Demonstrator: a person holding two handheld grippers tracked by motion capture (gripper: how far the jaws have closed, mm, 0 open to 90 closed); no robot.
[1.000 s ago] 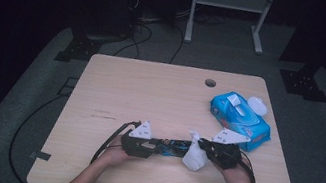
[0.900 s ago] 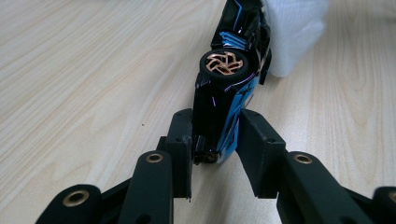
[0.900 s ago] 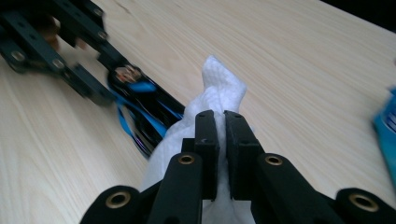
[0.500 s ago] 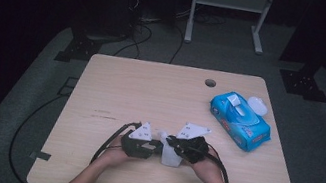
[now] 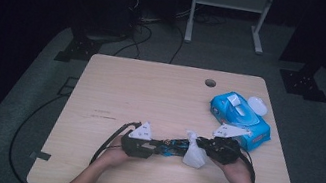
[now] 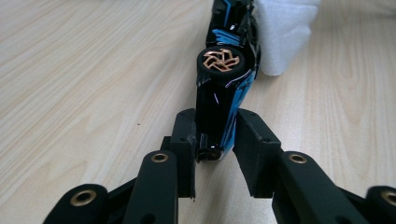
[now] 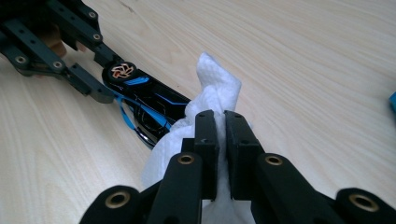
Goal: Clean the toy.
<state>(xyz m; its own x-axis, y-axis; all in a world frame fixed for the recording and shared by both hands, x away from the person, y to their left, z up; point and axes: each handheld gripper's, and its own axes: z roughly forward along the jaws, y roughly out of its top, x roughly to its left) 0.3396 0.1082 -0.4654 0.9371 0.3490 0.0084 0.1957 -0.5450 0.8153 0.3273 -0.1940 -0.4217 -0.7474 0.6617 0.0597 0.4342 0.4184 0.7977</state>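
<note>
So the big change over the last second is the right gripper point(image 5: 202, 146): it was sitting off to the right near the wipes pack point(image 5: 240, 115), half a second ago it had swung in close to the left gripper point(image 5: 159, 146), and now it's slid back out toward the right again, with the wipe point(image 5: 194, 155) it carries pressed against the far end of the toy car point(image 5: 174, 147). To me that back-and-forth reads as a wiping stroke along the car body, so the cleaning looks underway rather than just starting, though I can't say how much of the car has been covered. The left one hasn't budged, it's just the anchor here. Its jaws have just been closing a bit more, and in the left gripper view they're clamped on the tail of the car point(image 6: 219, 107), one pad on each flank, the car tipped on its side so a copper-spoked wheel point(image 6: 220, 60) faces up. The right gripper's jaws in its own view are pinched nearly together with the white wipe point(image 7: 210, 102) bunched between the pads, so that's a firm grip on the wipe, nothing else. The car itself lies on the table point(image 5: 150, 94) near the front edge, stretched between the two grippers, black with blue stripes. The wipes pack stays back at the right side, well apart from the action.
</note>
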